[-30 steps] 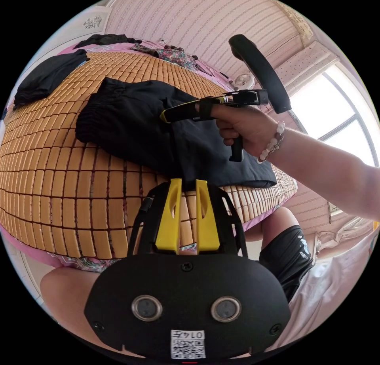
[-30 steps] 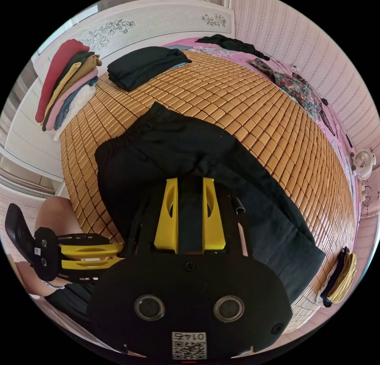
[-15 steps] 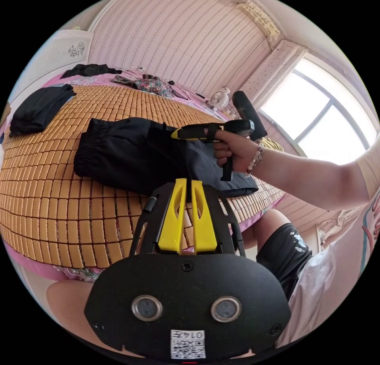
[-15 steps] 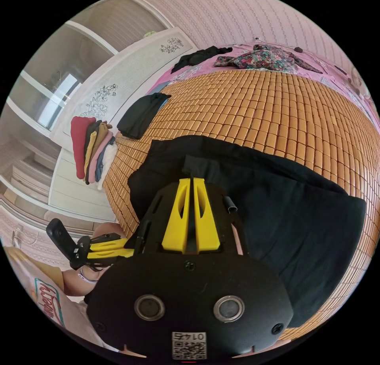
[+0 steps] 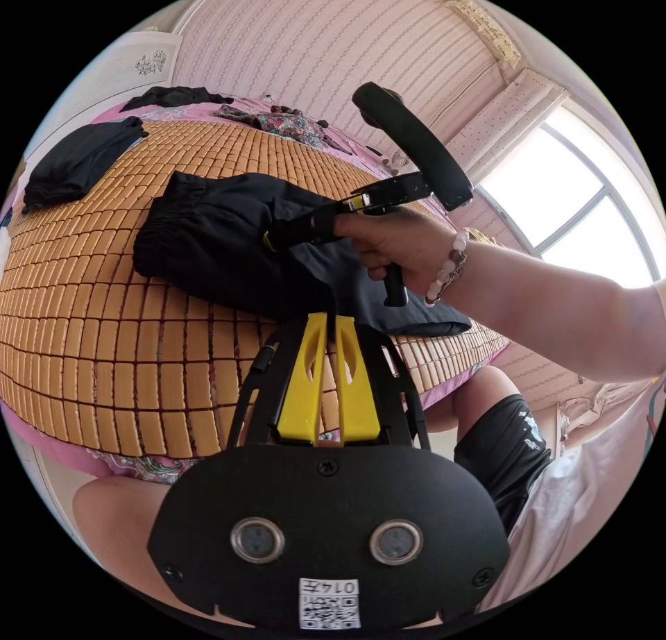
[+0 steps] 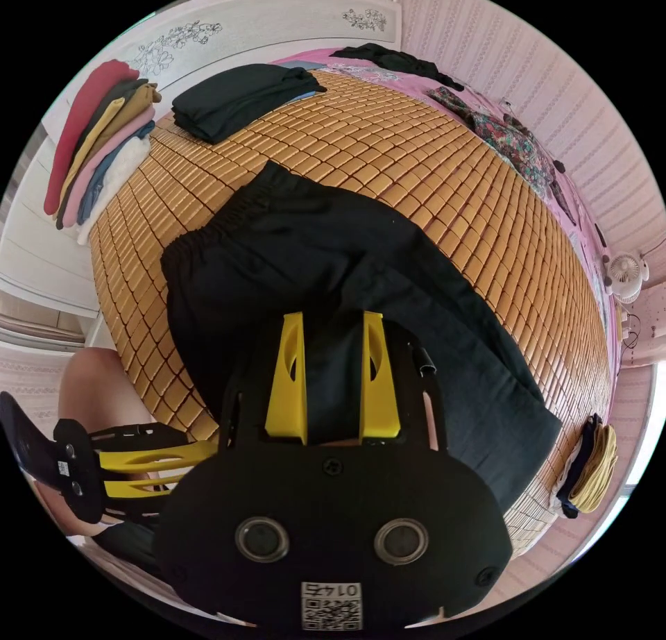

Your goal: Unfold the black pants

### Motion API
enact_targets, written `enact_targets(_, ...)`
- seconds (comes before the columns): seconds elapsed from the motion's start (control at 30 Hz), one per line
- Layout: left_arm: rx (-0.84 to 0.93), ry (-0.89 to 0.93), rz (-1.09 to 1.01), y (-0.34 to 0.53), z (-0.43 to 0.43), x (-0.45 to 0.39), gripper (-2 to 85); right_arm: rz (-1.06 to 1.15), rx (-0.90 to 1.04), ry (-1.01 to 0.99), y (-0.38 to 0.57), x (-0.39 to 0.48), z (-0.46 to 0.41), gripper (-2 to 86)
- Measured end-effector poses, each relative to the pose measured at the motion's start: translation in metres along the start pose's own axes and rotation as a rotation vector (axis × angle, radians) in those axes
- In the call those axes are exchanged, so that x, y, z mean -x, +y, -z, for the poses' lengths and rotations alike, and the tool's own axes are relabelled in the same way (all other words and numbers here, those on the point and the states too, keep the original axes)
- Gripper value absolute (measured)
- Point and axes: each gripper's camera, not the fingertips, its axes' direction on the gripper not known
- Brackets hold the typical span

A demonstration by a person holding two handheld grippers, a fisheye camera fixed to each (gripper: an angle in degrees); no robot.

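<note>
Black pants (image 6: 333,265) on bamboo mat (image 6: 430,154); no legible writing.

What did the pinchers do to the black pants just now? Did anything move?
The right gripper, which had pinched a fold of the black pants half a second ago, has opened again and now hangs over them with its jaws apart. The left gripper stayed nearly closed at the mat's near edge, holding nothing. The pants and the folded black pile lie where they were.
</note>
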Motion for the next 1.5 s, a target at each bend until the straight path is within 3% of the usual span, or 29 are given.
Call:
enact_targets(0.23,-0.011,-0.005,-0.012,-0.001,0.000,-0.005,-0.3,-0.084,-0.022,-0.105,0.020,-0.023,0.009,2.5)
enact_targets(0.4,-0.030,-0.005,-0.051,0.000,0.003,-0.015,-0.4,-0.174,-0.057,-0.205,0.036,-0.044,0.024,1.9)
enact_targets(0.6,-0.137,0.072,-0.071,-0.004,0.027,-0.027,-0.3,-0.345,-0.308,-0.322,0.078,-0.072,0.082,1.6)
enact_targets(0.73,-0.289,0.027,-0.023,-0.014,0.077,-0.026,0.5,-0.251,-0.465,-0.377,0.061,-0.047,0.126,2.0)
enact_targets(0.87,-0.369,-0.146,0.119,-0.013,0.118,0.004,2.5,-0.137,-0.454,-0.522,0.000,-0.004,0.126,2.2)
enact_targets(1.0,-0.318,-0.245,0.329,-0.003,0.127,0.051,4.8,-0.172,-0.353,-0.409,-0.022,0.015,0.100,1.9)
enact_targets(1.07,-0.370,-0.255,0.333,0.005,0.137,0.050,3.8,-0.147,-0.419,-0.388,0.001,0.008,0.107,1.8)
enact_targets(1.27,-0.330,-0.159,0.195,0.001,0.109,0.015,0.3,-0.198,-0.305,-0.084,0.090,-0.040,0.093,1.0)
enact_targets(1.4,-0.141,-0.017,0.047,-0.020,0.049,-0.031,-0.5,-0.204,-0.161,-0.090,0.117,-0.053,0.073,0.5)
enact_targets(1.5,-0.068,-0.047,-0.079,-0.028,0.015,-0.065,-0.6,-0.127,-0.127,-0.079,0.099,-0.050,0.067,0.2)
